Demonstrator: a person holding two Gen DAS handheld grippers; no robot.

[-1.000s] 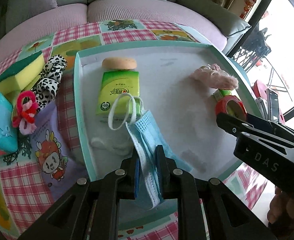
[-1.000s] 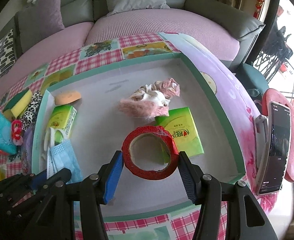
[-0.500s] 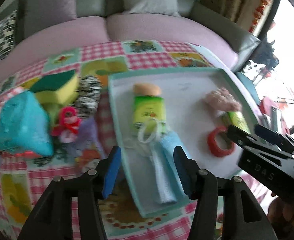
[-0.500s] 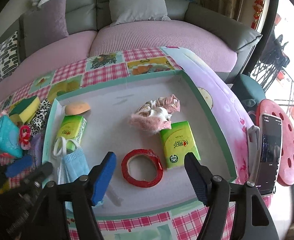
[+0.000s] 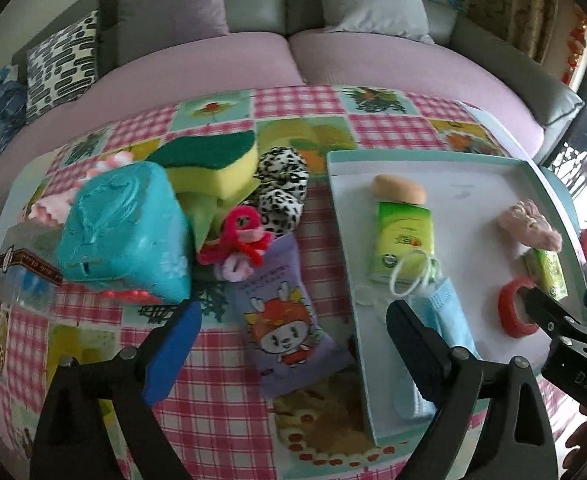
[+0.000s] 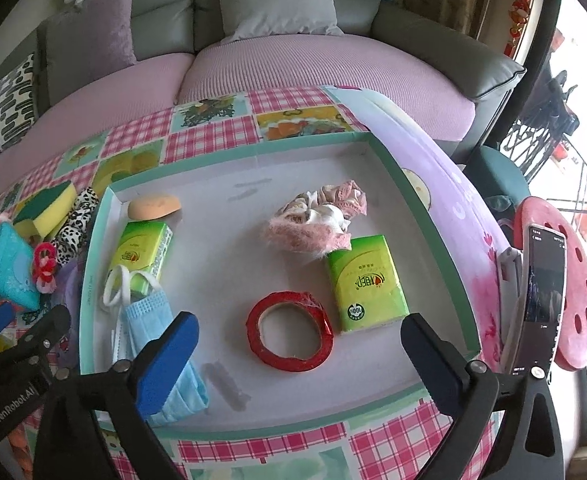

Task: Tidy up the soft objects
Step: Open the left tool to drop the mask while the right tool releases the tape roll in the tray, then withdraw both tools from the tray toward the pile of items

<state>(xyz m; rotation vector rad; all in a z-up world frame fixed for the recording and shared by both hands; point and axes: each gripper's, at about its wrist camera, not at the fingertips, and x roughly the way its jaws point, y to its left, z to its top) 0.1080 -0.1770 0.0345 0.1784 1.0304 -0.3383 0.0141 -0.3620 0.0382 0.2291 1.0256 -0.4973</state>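
L tongs [image 5: 293,344]: jaws opening wide, nothing between the pads; they hang over the worktop [image 5: 213,392] w/ a purple pack [image 5: 289,320] below the gap. Left of it sit a teal pack [image 5: 125,236], sponge [image 5: 213,164], leopard scrunchie [image 5: 281,184] & pink hair tie [image 5: 241,236], all outside the tray [image 5: 353,280]. Inside the tray: mask [image 5: 449,320] along the near-left wall, green tissue pack [image 5: 405,236], peach puff [image 5: 399,188], pink scrunchie [image 5: 529,228], red tape [image 5: 513,312].

R view: R tongs [image 6: 299,364] also opening, jaws far apart, empty; tape [image 6: 289,332] lies flat on the tray floor [image 6: 229,248] just ahead of the gap, touching neither pad. A 2nd tissue pack [image 6: 365,284] sits beside the tape, scrunchies [image 6: 317,220] behind it. Mask [image 6: 161,344] is partly under the left pad. Phone [image 6: 541,300] stands off the tray edge.

Judgement: both drops look done; next is prob. a pickup from the left pile. To do it well: L tongs centre over one soft item, pads square to its short side, come down low, squeeze gently so it doesn't squirt out, lift clear of the tray wall before crossing.
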